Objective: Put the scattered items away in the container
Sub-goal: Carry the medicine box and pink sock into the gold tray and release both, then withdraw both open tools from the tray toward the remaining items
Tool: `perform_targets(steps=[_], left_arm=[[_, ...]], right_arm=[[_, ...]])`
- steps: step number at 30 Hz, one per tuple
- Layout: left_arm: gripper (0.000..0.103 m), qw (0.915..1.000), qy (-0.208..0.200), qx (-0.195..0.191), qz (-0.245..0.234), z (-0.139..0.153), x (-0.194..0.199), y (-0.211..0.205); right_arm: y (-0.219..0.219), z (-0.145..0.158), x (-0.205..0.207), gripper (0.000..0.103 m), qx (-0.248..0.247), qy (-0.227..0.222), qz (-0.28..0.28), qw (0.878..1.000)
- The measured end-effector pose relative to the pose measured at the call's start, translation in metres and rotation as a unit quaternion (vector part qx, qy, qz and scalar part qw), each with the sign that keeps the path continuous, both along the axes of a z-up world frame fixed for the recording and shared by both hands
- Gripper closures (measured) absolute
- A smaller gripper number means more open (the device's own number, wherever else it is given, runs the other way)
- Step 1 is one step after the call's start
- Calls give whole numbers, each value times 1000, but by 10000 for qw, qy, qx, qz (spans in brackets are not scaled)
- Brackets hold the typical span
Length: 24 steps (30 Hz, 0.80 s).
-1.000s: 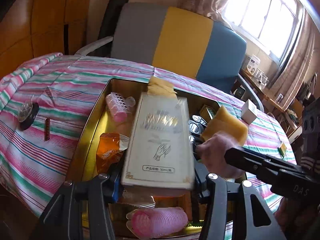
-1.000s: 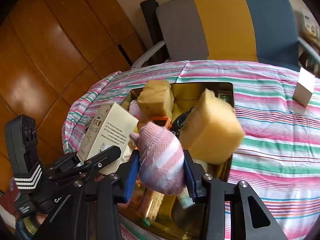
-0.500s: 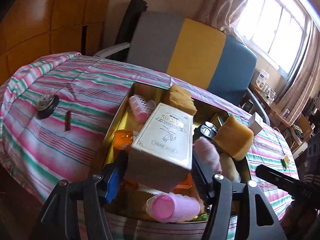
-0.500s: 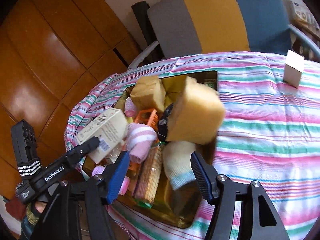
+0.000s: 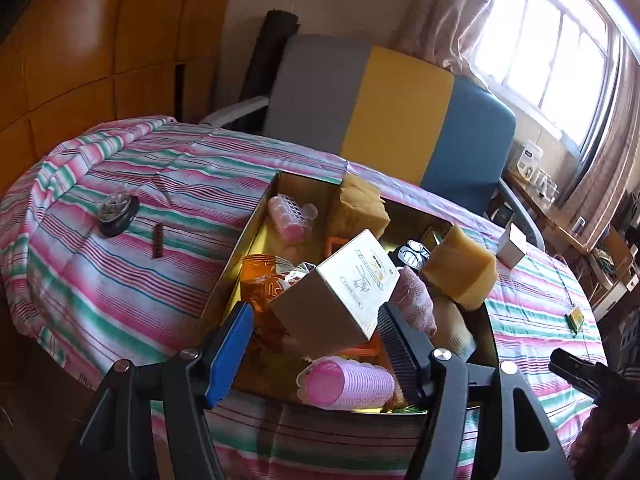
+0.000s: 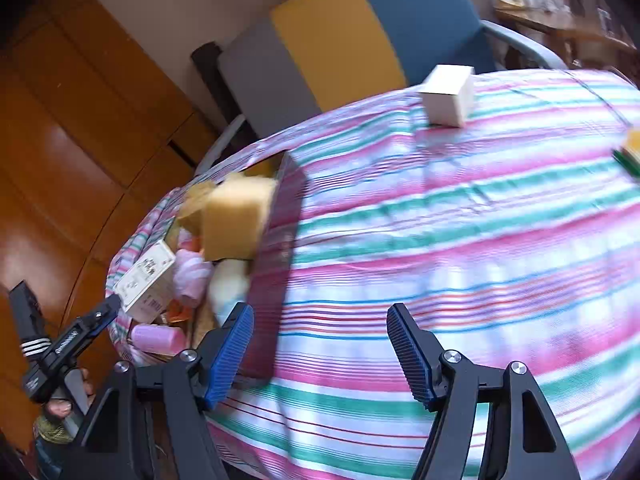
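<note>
The gold metal tin (image 5: 256,216) on the striped cloth (image 5: 120,264) is pretty much stuffed, with the cream cardboard box (image 5: 340,292) tilted on top, just off the left gripper (image 5: 316,348), whose jaws are opening with the pads clear of it. The right gripper (image 6: 320,352) is seen over bare cloth beside the tin, jaws opening with nothing between them, and a small white box (image 6: 446,96) is left well apart from the tin.

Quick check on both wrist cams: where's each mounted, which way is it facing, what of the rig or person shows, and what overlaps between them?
Left wrist: rides behind the left claw, angled down at the gold tin with the white carton between the opening jaws, untouched; the right claw's tip shows lower right.
Right wrist: rides behind the right claw, jaws opening on nothing, facing the striped cloth and small white box; the left claw and a hand show lower left.
Shared: tin, carton, yellow sponge, pink roller, chair.
</note>
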<state>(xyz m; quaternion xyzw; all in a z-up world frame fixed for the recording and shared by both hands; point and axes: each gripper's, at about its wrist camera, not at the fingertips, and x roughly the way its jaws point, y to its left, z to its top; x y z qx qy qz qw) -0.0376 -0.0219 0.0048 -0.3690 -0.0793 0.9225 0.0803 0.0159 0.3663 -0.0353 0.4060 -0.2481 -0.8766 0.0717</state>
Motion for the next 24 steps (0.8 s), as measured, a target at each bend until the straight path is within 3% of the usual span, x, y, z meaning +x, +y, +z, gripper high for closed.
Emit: perform_targets(steps=[4, 9, 16, 24], left_arm=[[37, 9998, 53, 36, -204, 9, 1, 11], [37, 9935, 47, -21, -1139, 19, -2, 71], [36, 9677, -202, -430, -2477, 17, -11, 187], [36, 9380, -161, -1092, -3285, 7, -40, 310]], right_arm=[[40, -13, 17, 32, -64, -116, -451, 9989], [92, -22, 41, 32, -85, -194, -1081, 9939], [164, -14, 74, 23, -7, -54, -1994, 9799], [220, -16, 75, 21, 99, -131, -2639, 9644]])
